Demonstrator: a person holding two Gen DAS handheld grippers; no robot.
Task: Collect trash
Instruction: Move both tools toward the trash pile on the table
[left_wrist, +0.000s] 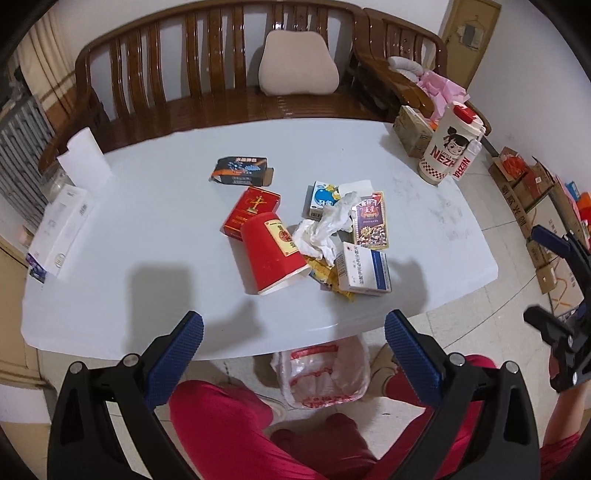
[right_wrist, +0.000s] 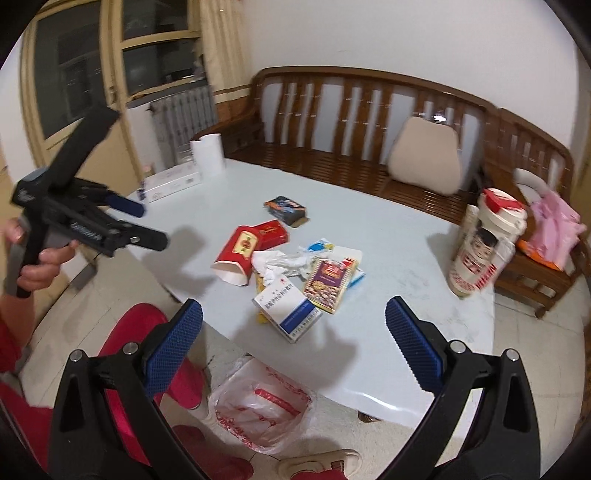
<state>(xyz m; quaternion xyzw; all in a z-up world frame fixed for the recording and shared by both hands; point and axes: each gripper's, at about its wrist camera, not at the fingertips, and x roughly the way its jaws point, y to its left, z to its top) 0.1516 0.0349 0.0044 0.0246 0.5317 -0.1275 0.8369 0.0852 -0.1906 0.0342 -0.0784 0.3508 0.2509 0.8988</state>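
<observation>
Up front in the left wrist view, the left gripper (left_wrist: 293, 334) hangs over the near edge of the smooth pale table (left_wrist: 147, 221), its ribbed blue pads spread wide with nothing between them. Mid-table lie a tipped red paper cup (left_wrist: 271, 254), crumpled white tissue (left_wrist: 325, 230) and flat cardboard boxes.

Then the right wrist view: the right gripper (right_wrist: 293, 332) is likewise wide apart and bare, above a thin crinkled plastic bag (right_wrist: 262, 406) on the floor, mouth open; contents unclear.
</observation>
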